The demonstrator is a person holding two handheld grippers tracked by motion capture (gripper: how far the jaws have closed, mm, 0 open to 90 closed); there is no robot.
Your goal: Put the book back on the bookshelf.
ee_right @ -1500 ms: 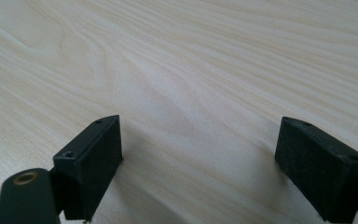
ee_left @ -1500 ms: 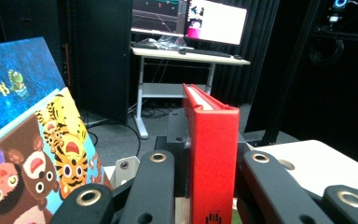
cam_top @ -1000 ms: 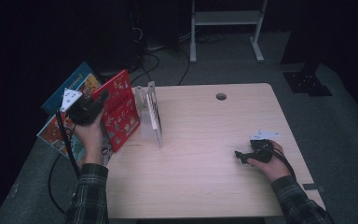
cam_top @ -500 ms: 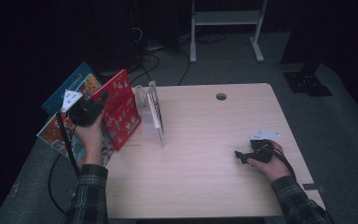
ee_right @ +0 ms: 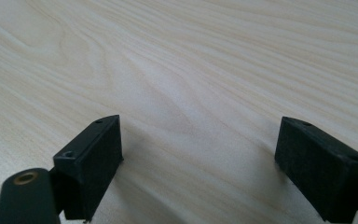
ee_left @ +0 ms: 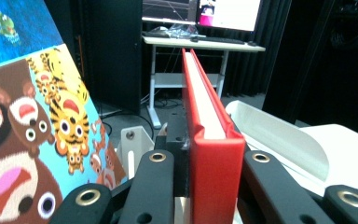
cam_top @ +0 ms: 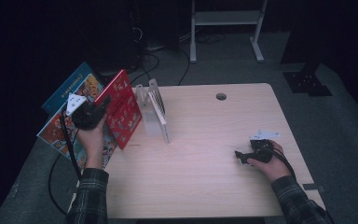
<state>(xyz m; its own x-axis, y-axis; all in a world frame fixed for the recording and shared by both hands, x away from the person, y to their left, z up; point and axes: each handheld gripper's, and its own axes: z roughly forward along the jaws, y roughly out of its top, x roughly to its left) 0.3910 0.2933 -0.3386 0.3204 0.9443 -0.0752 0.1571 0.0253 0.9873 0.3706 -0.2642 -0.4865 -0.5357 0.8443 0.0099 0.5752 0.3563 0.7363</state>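
- Since the earlier frames little has shifted: the red book (cam_top: 121, 106) leans a shade more upright in the left gripper (cam_top: 91, 112), and the right gripper (cam_top: 247, 156) has kept its place on the table (cam_top: 205, 186).
- The table is pale wood, with a small round hole (cam_top: 221, 96) near its far edge.
- Off the table's left edge lie picture books (cam_top: 67, 105) with blue covers and cartoon animals; in the left gripper view one such cover (ee_left: 32, 126), showing tigers and bears, stands close at the left.
- The red book is held up on edge, tilted, above the table's left edge, between the picture books and the rack (cam_top: 154, 114). In the left gripper view its red cover (ee_left: 212, 158) and pale page edges run straight away from the camera.
- The rack is white and upright, just right of the red book; a thin white book (cam_top: 163, 123) stands in it.
- Left gripper: jaws closed narrowly on the red book, one black jaw pressing each cover near the bottom corner.
- Right gripper: low over bare wood at the table's right side, jaws spread wide with nothing between them; the right gripper view shows only wood grain (ee_right: 191, 93) in the gap.
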